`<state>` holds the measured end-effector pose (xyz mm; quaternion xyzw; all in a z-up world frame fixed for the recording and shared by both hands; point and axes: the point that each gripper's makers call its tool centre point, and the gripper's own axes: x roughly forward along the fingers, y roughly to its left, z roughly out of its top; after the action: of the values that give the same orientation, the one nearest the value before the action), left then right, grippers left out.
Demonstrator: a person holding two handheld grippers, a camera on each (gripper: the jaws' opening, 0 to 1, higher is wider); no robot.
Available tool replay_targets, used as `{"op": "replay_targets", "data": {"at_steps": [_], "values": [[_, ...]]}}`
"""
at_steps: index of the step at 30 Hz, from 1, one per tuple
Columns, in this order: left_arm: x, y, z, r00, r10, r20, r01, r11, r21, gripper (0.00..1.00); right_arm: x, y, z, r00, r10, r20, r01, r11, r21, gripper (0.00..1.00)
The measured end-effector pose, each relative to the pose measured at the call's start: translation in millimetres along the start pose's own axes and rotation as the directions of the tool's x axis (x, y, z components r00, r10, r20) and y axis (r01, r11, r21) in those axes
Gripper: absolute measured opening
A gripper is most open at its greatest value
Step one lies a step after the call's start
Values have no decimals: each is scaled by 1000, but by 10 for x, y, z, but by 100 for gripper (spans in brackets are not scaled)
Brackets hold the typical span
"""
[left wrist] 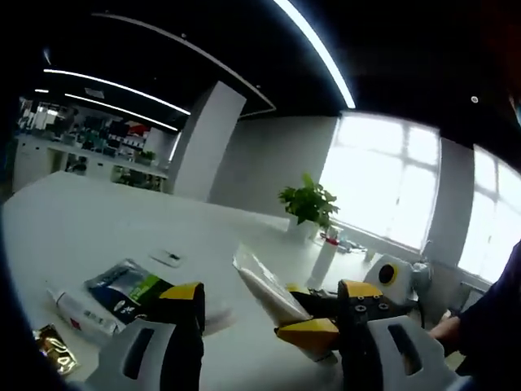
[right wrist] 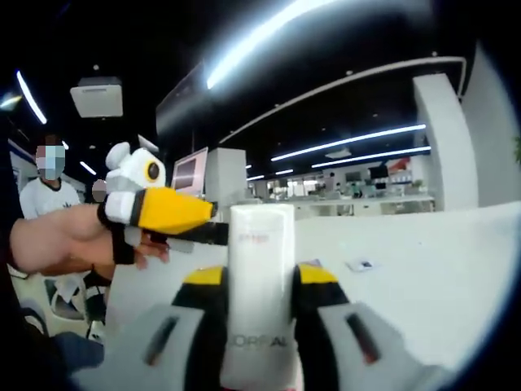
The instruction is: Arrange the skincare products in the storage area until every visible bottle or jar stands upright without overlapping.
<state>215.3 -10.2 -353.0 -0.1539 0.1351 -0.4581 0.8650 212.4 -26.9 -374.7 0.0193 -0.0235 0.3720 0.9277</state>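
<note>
My right gripper (right wrist: pixel 260 281) is shut on a tall white L'Oreal tube (right wrist: pixel 260 240), held upright above the white table (right wrist: pixel 440 269). The left gripper view takes in the same tube (left wrist: pixel 262 283), slanted, with the right gripper (left wrist: pixel 299 314) clamped on its lower end. My left gripper (left wrist: pixel 273 290) stands open, jaws wide apart, just short of that tube. A hand (right wrist: pixel 65 240) holds the left gripper (right wrist: pixel 181 220), whose yellow jaw points at the tube. A dark packet with a green patch (left wrist: pixel 130 293), a white tube (left wrist: pixel 80 313) and a gold sachet (left wrist: pixel 54 347) lie flat on the table (left wrist: pixel 106 220).
A small white card (left wrist: pixel 167 258) lies further back on the table. A potted plant (left wrist: pixel 309 204) and a white bottle (left wrist: pixel 324 261) stand near the window side. A small flat item (right wrist: pixel 358 265) rests on the table. A person (right wrist: pixel 49 195) stands in the background.
</note>
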Motion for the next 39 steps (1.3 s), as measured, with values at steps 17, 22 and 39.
{"op": "replay_targets", "data": {"at_steps": [17, 22, 39], "values": [[96, -81, -25, 999, -38, -4, 38, 998, -51, 51, -16, 22, -38, 1000, -2, -2, 1, 1000, -24, 30], [102, -167, -81, 999, -49, -11, 48, 997, -53, 44, -27, 22, -46, 1000, -5, -3, 4, 999, -32, 30], [146, -166, -47, 998, -65, -15, 64, 997, -40, 28, -19, 55, -43, 1000, -1, 2, 1, 999, -48, 30]]}}
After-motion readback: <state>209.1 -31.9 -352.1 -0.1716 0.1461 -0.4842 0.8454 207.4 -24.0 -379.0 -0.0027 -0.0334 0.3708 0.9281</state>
